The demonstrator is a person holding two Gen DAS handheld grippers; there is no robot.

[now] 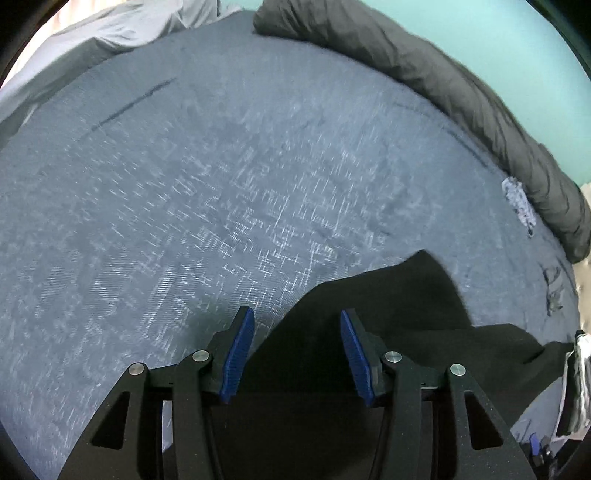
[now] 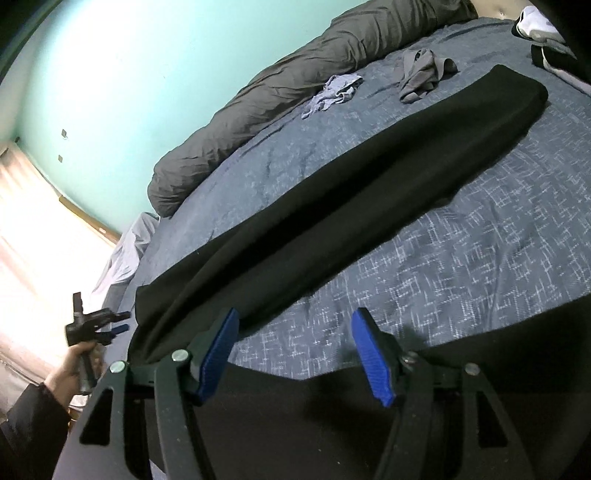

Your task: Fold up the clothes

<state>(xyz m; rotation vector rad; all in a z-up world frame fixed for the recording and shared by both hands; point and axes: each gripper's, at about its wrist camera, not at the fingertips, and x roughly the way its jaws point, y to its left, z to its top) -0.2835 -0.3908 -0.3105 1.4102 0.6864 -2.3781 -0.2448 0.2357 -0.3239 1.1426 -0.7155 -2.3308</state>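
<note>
A long black garment (image 2: 369, 177) lies folded into a narrow strip across the blue patterned bed cover (image 2: 461, 258). My right gripper (image 2: 296, 314) is open above the bed, and the strip's near end passes just beside its left finger; only bed cover shows between the pads. In the left wrist view a corner of the black garment (image 1: 391, 306) lies under and between the fingers of my left gripper (image 1: 296, 314), which is open and hovers over it. That left gripper (image 2: 118, 322) also shows at the far left of the right wrist view, held in a hand (image 2: 70, 373).
A rolled dark grey duvet (image 2: 277, 92) runs along the turquoise wall. A light blue garment (image 2: 332, 92), a grey garment (image 2: 421, 74) and a black-and-white pile (image 2: 539, 29) lie at the bed's far end. A pale sheet (image 1: 110, 33) bunches at one corner.
</note>
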